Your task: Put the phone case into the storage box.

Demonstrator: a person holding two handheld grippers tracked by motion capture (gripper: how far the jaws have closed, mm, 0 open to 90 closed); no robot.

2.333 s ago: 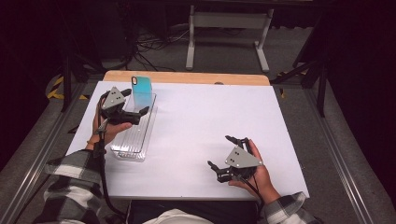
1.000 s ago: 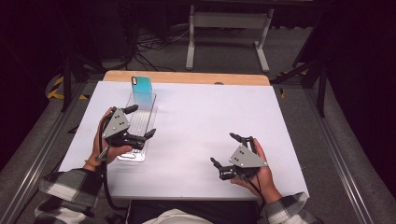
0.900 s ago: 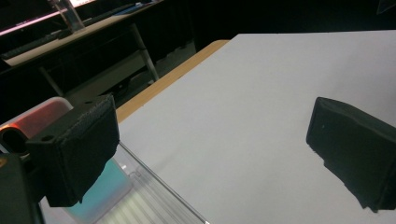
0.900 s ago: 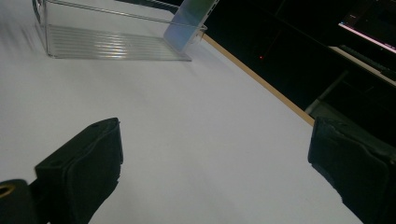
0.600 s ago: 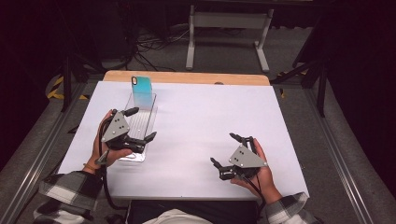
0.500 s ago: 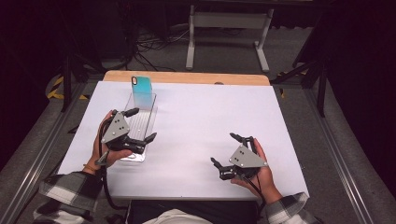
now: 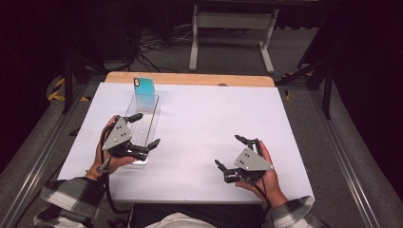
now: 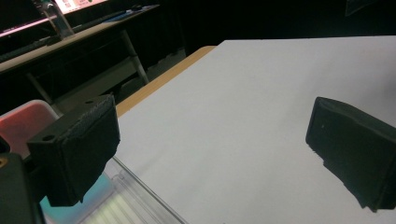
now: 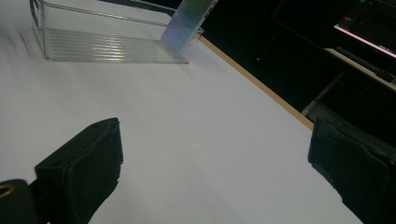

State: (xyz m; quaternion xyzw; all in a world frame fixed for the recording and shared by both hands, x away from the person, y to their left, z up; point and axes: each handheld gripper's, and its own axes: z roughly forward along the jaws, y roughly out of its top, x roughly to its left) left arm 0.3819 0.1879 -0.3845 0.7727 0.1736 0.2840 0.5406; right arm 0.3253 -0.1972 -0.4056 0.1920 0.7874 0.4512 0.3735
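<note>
Your left gripper (image 7: 144,128) has drawn back from the teal phone (image 7: 144,93) standing at the clear tray's (image 7: 151,124) far end, jaws wide; your right gripper (image 7: 231,152) rests on the table (image 7: 204,114), jaws wide.

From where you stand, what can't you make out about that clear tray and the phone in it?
- Clear tray, high view: its near end is hidden under the left gripper.
- Phone, right gripper view: its top is cut off by the upper edge.
- Left gripper view: the tray's corner is cut off by the bottom edge.
</note>
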